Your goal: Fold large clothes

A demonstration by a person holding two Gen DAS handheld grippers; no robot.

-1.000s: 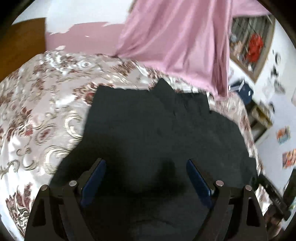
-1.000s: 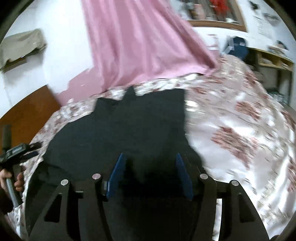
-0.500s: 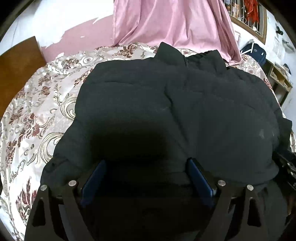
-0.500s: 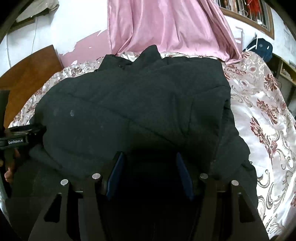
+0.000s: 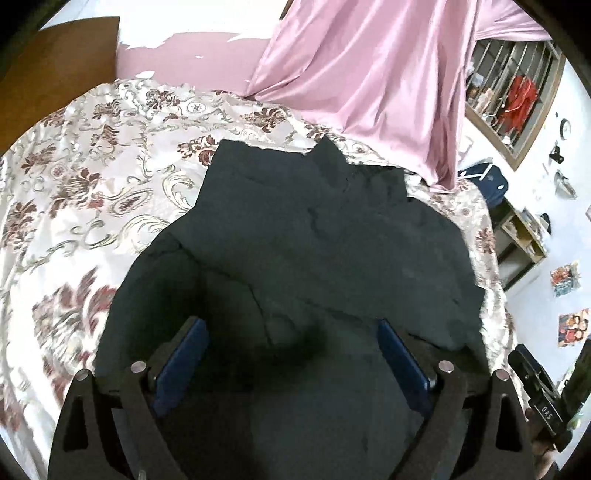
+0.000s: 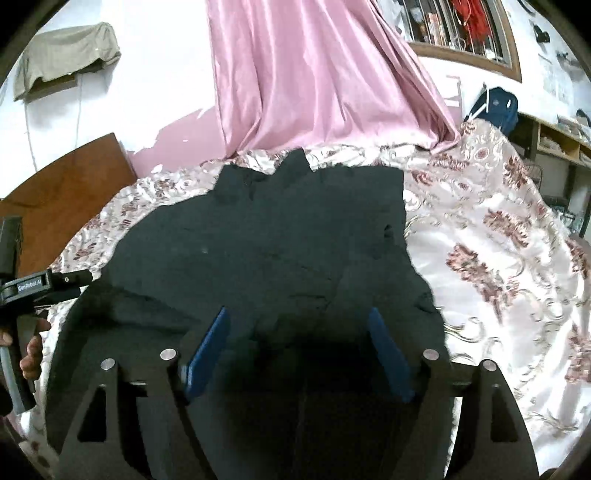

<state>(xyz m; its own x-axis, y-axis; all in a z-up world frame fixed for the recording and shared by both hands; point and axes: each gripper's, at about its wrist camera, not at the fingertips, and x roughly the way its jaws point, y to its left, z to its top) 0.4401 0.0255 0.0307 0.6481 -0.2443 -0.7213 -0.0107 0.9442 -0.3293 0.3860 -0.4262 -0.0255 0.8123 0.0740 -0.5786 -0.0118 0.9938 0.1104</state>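
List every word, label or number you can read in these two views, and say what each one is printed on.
"GenRobot.AI": on the body of the left gripper, seen at the left edge of the right wrist view.
"DAS": on the black body of the right gripper, at the right edge of the left wrist view.
The pictures on the wall and the items on the shelf are too small and blurred to read.
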